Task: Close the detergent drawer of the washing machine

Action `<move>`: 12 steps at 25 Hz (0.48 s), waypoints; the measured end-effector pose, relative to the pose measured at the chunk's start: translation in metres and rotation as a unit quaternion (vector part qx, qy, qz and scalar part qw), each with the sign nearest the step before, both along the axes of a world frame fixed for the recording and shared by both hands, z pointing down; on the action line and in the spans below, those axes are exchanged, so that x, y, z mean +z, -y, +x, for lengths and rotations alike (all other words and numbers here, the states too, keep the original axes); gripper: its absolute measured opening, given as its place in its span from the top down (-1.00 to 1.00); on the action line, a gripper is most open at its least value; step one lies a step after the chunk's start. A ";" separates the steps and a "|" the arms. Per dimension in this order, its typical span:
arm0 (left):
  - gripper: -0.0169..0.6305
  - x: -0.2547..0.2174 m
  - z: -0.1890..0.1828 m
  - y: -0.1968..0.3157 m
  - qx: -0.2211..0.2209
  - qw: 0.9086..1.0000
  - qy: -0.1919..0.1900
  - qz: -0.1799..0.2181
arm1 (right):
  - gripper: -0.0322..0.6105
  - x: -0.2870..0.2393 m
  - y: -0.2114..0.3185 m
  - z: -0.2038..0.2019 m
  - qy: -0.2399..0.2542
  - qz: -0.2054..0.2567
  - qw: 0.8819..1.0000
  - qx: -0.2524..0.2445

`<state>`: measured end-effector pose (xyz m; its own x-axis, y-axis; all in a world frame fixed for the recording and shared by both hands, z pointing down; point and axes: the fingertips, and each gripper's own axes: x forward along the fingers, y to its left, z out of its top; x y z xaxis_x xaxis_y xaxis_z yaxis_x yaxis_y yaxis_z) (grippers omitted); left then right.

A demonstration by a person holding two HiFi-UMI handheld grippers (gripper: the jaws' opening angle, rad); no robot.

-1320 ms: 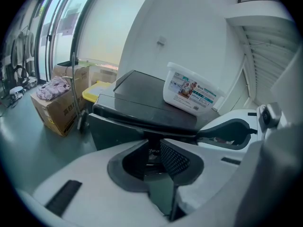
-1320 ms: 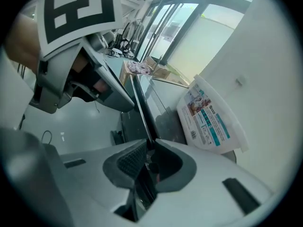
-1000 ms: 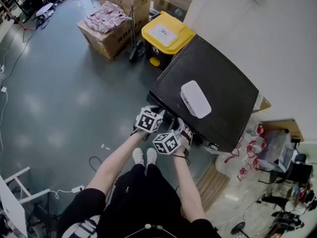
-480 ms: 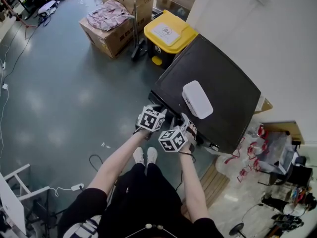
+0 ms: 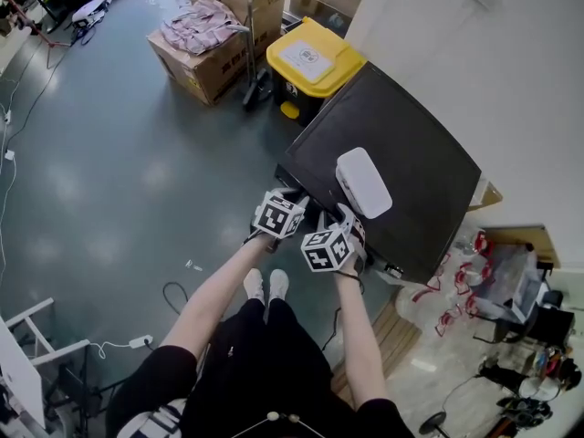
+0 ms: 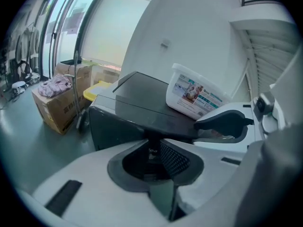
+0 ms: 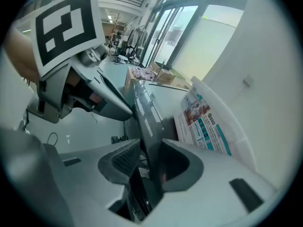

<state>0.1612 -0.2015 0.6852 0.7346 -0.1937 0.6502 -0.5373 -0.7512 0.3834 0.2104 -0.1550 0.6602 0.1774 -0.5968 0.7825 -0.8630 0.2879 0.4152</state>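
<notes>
The grey-green concrete floor (image 5: 109, 153) fills the left of the room, with a loose cable (image 5: 170, 296) lying near my feet. At the far left stand open brown cardboard boxes (image 5: 205, 57), one heaped with pink cloth (image 5: 196, 21). Next to them is a bin with a yellow lid (image 5: 312, 57), and then the dark washing machine (image 5: 319, 158), backed against the white wall (image 5: 474, 71). Its flat black top, my table (image 5: 429, 153), carries a white plastic tub with a printed label (image 5: 363, 182). Further right there is pale flooring strewn with red-and-white clutter (image 5: 456, 281).

My left claw (image 6: 150, 154) is parted. A dark stub at the machine's upper front corner sits in the gap between its jaws. I take this stub for the detergent drawer (image 5: 294, 192), but I cannot tell how far out it stands. My right claw (image 7: 144, 164) is also apart and straddles the table's front edge, with the dark slab running between the pads and no squeeze that I can see.

Since a second ago, the right claw has come forward to that front edge and is now near the tub. The left claw has hardly shifted.
</notes>
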 end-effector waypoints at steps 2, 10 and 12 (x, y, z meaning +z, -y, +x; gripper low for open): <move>0.73 -0.005 -0.003 -0.006 0.008 1.000 -0.023 -0.010 | 0.51 -0.006 -0.002 -0.004 0.017 0.011 1.000 0.000; 0.78 -0.124 -0.043 -0.008 -0.036 0.968 -0.241 0.058 | 0.71 -0.091 -0.016 -0.027 0.249 0.159 0.954 0.041; 0.81 -0.160 -0.054 -0.014 -0.029 0.958 -0.263 0.114 | 0.84 -0.120 -0.020 -0.038 0.277 0.202 0.939 0.019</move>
<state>0.1074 -0.1880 0.5248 0.9325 -0.3370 0.1297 -0.3586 -0.8228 0.4409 0.1724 -0.1352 0.5398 -0.1628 -0.8662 0.4724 -0.9853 0.1677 -0.0319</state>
